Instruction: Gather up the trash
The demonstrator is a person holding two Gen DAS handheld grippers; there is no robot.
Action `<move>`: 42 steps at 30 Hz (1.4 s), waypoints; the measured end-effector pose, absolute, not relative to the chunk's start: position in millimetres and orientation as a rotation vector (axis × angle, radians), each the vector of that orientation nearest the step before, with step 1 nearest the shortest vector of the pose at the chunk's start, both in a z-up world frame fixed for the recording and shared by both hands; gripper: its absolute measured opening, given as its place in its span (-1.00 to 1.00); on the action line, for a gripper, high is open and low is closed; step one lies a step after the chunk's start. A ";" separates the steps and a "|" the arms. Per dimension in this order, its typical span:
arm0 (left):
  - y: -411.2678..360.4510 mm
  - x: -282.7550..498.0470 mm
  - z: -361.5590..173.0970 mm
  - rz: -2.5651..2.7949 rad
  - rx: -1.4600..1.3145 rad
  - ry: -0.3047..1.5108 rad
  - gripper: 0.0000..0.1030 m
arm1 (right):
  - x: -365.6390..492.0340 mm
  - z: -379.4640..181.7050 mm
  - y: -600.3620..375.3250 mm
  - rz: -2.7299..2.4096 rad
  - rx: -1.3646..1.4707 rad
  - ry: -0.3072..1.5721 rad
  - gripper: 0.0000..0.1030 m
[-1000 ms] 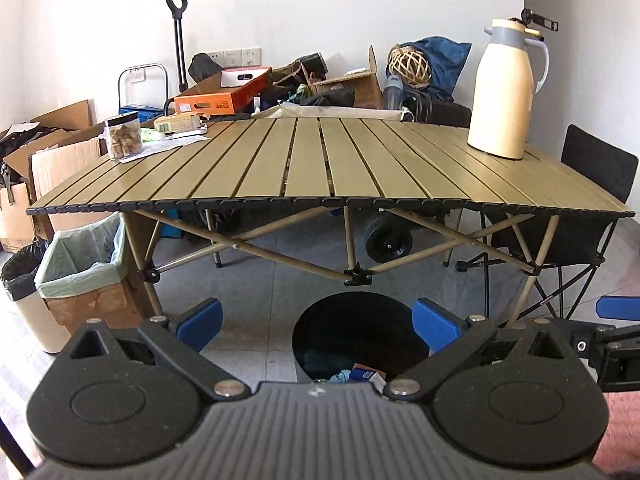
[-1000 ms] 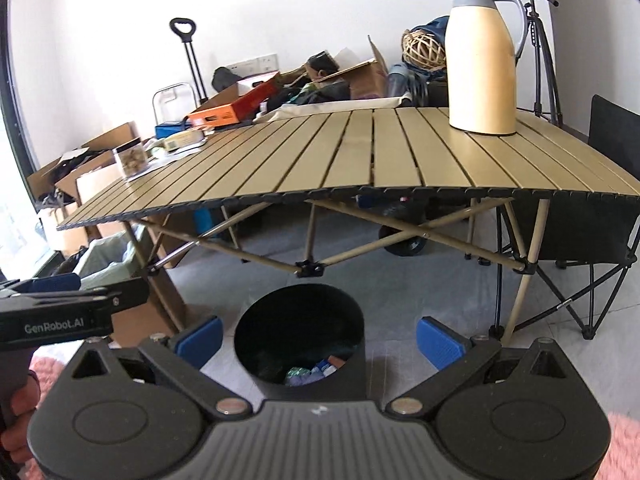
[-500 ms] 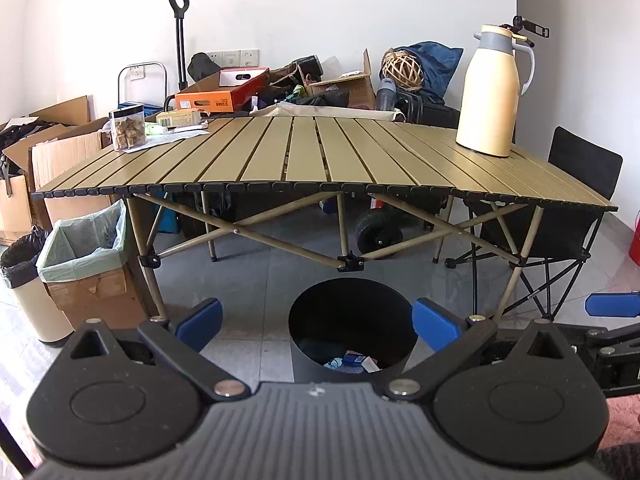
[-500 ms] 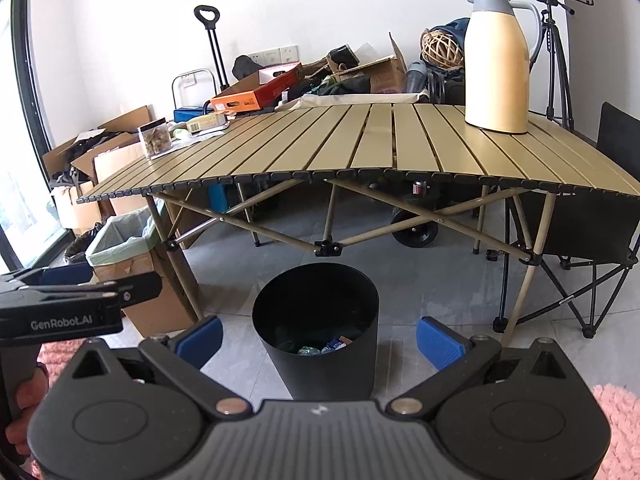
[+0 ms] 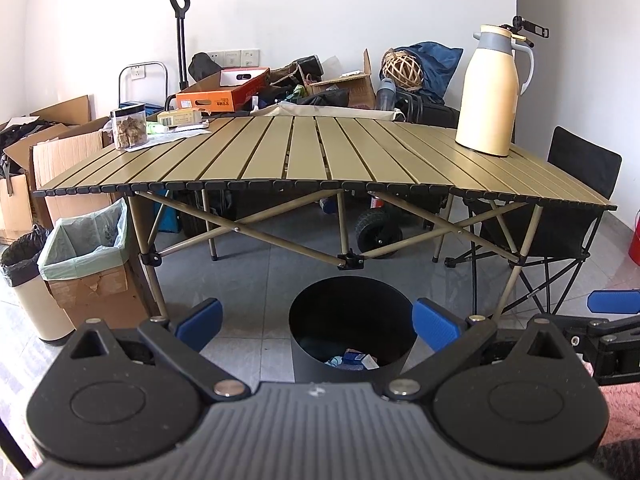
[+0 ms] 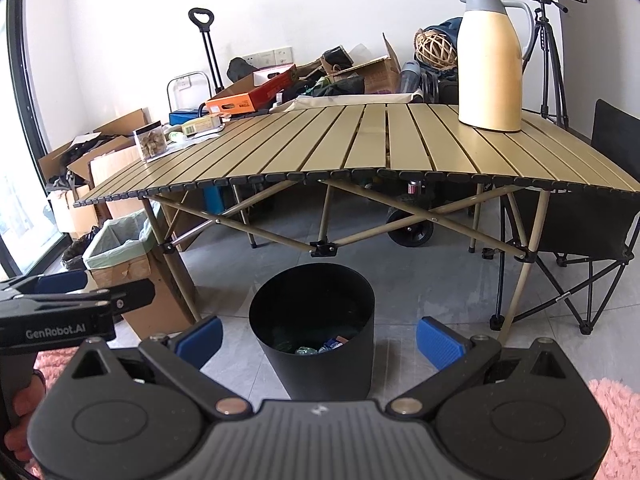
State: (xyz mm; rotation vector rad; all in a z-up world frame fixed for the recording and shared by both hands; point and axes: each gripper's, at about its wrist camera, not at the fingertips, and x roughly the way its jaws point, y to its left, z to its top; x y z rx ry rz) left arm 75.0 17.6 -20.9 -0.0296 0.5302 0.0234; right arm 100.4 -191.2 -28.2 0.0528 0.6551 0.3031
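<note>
Fingers (image 5: 199,323) of both the left gripper (image 5: 318,325) and right gripper (image 6: 319,336) gape empty, having drawn back from the black bin (image 6: 312,332); its wrappers (image 6: 320,347) suggest collecting is done

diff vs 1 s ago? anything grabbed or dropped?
Both grippers pulled back and up from the black bin: it and the table look farther off. Left gripper and right gripper stayed open and empty; nothing grabbed or dropped. Trash still in bin, flask unmoved.
</note>
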 end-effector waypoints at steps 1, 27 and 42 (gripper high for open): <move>17.5 75.1 -21.0 0.023 -0.029 0.531 1.00 | 100.2 -27.9 -191.2 0.303 0.053 0.655 1.00; 16.1 76.4 -17.0 0.019 -0.025 0.527 1.00 | 100.7 -25.1 -190.2 0.296 0.059 0.642 1.00; 19.7 76.9 -13.8 0.022 -0.025 0.520 1.00 | 100.1 -21.7 -188.0 0.294 0.056 0.631 1.00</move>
